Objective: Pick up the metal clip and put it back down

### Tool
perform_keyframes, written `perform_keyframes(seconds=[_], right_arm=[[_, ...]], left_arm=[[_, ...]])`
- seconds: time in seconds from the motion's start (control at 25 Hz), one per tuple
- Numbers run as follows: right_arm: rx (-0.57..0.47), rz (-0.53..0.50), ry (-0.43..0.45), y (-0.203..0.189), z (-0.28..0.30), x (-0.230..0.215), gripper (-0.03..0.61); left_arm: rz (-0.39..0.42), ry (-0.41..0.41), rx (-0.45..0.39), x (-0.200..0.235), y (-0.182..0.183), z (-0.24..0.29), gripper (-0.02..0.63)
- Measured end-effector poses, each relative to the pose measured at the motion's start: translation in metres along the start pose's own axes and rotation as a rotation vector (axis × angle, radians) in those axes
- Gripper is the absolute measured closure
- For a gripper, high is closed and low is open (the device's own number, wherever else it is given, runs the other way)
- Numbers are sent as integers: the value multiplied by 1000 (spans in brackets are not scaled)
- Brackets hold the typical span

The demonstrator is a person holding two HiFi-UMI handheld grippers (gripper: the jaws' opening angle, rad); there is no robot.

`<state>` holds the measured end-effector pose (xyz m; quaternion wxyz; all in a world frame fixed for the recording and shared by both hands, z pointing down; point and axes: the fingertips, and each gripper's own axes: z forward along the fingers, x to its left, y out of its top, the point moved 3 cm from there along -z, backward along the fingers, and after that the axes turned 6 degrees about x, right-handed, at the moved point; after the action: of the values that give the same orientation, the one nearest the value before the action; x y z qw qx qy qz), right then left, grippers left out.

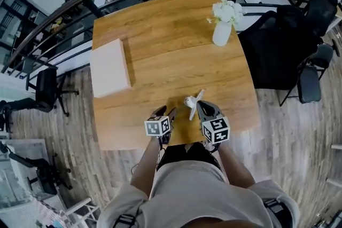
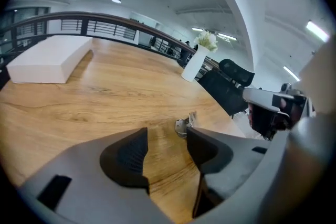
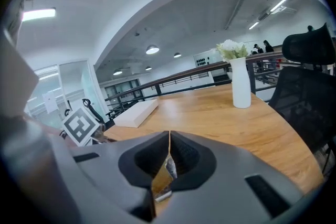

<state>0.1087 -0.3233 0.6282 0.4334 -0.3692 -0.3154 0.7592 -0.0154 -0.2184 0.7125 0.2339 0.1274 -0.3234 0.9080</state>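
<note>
The metal clip (image 1: 192, 102) lies on the wooden table (image 1: 160, 29) near its front edge, handles pointing away from me. My left gripper (image 1: 164, 112) hovers just left of it, open, with only bare wood between its fingers (image 2: 131, 157). In the left gripper view the clip (image 2: 185, 124) sits just past the tip of the right-hand finger. My right gripper (image 1: 200, 105) is close on the clip's right side, jaws shut tip to tip (image 3: 169, 136). A bit of shiny metal (image 3: 169, 169) shows in the gap under its tips. I cannot tell whether it is touching them.
A flat white box (image 1: 109, 68) lies at the table's left side. A white vase of flowers (image 1: 222, 29) stands at the far right corner. Black office chairs (image 1: 278, 50) stand right of the table, and a curved railing (image 1: 64, 13) runs behind it.
</note>
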Motion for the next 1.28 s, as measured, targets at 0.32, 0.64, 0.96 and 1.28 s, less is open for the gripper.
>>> perform_keyframes(seconds=[0.32, 0.64, 0.96, 1.28], right_arm=[[16, -79, 152, -6, 21, 44, 551], [44, -166, 164, 7, 19, 62, 551], [-76, -243, 153, 70, 9, 80, 552], [-243, -235, 122, 136, -18, 84, 551]], left_arm=[[-124, 86, -149, -17, -22, -62, 455], [-40, 213, -340, -21, 23, -122, 585], [58, 274, -472, -13, 82, -163, 588], [139, 166, -596, -47, 140, -190, 588]])
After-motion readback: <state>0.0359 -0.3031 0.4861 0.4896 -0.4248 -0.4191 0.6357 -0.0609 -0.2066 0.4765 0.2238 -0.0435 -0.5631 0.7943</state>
